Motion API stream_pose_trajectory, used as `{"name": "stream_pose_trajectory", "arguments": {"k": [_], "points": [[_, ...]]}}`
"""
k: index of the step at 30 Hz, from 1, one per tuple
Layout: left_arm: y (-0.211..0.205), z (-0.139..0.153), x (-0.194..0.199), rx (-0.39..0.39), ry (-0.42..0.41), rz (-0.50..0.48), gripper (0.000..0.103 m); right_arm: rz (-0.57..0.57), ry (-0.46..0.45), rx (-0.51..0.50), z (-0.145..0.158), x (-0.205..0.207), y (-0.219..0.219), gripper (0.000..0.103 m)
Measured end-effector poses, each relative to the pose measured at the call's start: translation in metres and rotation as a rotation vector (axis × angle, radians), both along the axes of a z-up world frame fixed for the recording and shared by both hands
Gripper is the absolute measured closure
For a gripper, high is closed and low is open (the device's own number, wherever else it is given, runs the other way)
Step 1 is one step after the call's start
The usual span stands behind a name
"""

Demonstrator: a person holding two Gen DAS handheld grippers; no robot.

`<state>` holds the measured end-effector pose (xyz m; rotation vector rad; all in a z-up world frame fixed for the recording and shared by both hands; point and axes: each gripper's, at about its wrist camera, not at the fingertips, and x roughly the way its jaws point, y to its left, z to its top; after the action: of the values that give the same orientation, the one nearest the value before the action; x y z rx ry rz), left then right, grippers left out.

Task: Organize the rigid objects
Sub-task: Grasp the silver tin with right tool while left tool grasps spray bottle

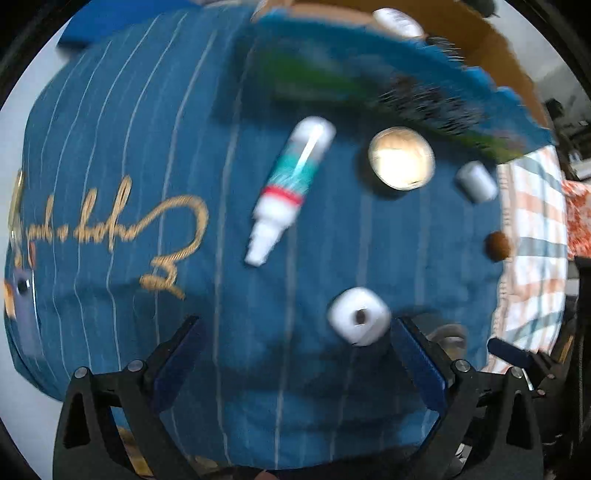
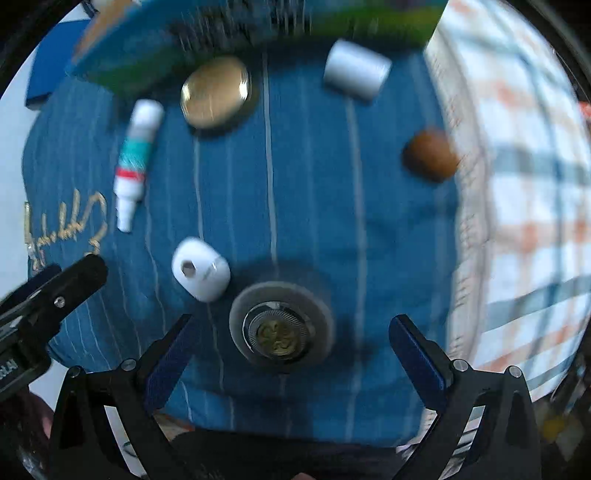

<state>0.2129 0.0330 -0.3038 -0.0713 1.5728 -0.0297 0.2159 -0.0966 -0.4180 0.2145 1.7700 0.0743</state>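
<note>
On a blue striped cloth (image 1: 110,147) lie a white bottle with a teal label (image 1: 288,184) (image 2: 135,158), a gold round lid (image 1: 402,158) (image 2: 215,92), a white cylinder (image 1: 475,181) (image 2: 356,70), a brown ball (image 1: 498,245) (image 2: 430,155), and a white rounded piece with a hole (image 1: 359,316) (image 2: 200,268). A grey round disc with a metal centre (image 2: 280,328) lies between the jaws of my right gripper (image 2: 291,328). My left gripper (image 1: 295,332) is open and empty, the white holed piece by its right finger. Both are wide open.
A blue and green cardboard box (image 1: 388,74) (image 2: 221,33) stands open at the far edge of the cloth. A checked orange and blue cloth (image 2: 524,184) (image 1: 532,229) lies to the right. The left gripper's body (image 2: 44,295) shows at the left of the right wrist view.
</note>
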Motion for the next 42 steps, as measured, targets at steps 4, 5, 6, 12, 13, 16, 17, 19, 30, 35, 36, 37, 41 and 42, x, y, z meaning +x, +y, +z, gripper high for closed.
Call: {"name": "stream_pose_trajectory", "arguments": {"k": [4, 5, 6, 12, 13, 16, 17, 19, 30, 35, 36, 37, 41, 42], "points": [[0.025, -0.023, -0.005, 0.037, 0.033, 0.059, 0.001, 0.011, 0.06, -0.036, -0.034, -0.009, 0.015, 0.027], [0.029, -0.026, -0.005, 0.043, 0.031, 0.069, 0.0, 0.022, 0.077, -0.057, -0.041, -0.012, 0.018, 0.027], [0.034, -0.027, -0.003, 0.052, 0.03, 0.076, 0.0, 0.027, 0.072, -0.069, -0.043, -0.012, 0.02, 0.027], [0.044, -0.033, 0.026, 0.081, -0.006, 0.067, 0.0, 0.012, 0.062, -0.083, -0.041, -0.004, 0.008, 0.029], [0.042, -0.035, 0.034, 0.091, -0.009, 0.051, 0.0, 0.005, 0.056, -0.093, -0.04, 0.001, 0.003, 0.029], [0.031, -0.046, 0.062, 0.103, -0.015, 0.002, 0.009, -0.01, 0.039, -0.123, -0.036, 0.017, -0.01, 0.029], [0.027, -0.05, 0.071, 0.1, -0.014, -0.014, 0.021, -0.006, 0.034, -0.138, -0.036, 0.022, -0.013, 0.029], [0.017, -0.064, 0.089, 0.096, 0.01, -0.043, 0.031, -0.003, 0.029, -0.164, -0.037, 0.03, -0.019, 0.029], [-0.033, -0.088, 0.115, 0.084, 0.029, -0.165, 0.072, -0.016, 0.058, -0.189, -0.045, 0.03, -0.011, 0.029], [-0.033, -0.087, 0.094, 0.071, 0.033, -0.12, 0.073, -0.019, 0.069, -0.174, -0.048, 0.027, -0.014, 0.03], [-0.032, -0.087, 0.088, 0.063, 0.04, -0.111, 0.073, -0.017, 0.07, -0.171, -0.048, 0.026, -0.014, 0.03], [-0.028, -0.087, 0.081, 0.059, 0.043, -0.105, 0.073, -0.014, 0.068, -0.169, -0.047, 0.024, -0.014, 0.03], [-0.027, -0.084, 0.055, 0.041, 0.039, -0.071, 0.073, 0.001, 0.057, -0.152, -0.049, 0.027, -0.019, 0.03], [-0.02, -0.081, 0.052, 0.027, 0.041, -0.061, 0.073, 0.002, 0.053, -0.147, -0.045, 0.027, -0.019, 0.03]]}}
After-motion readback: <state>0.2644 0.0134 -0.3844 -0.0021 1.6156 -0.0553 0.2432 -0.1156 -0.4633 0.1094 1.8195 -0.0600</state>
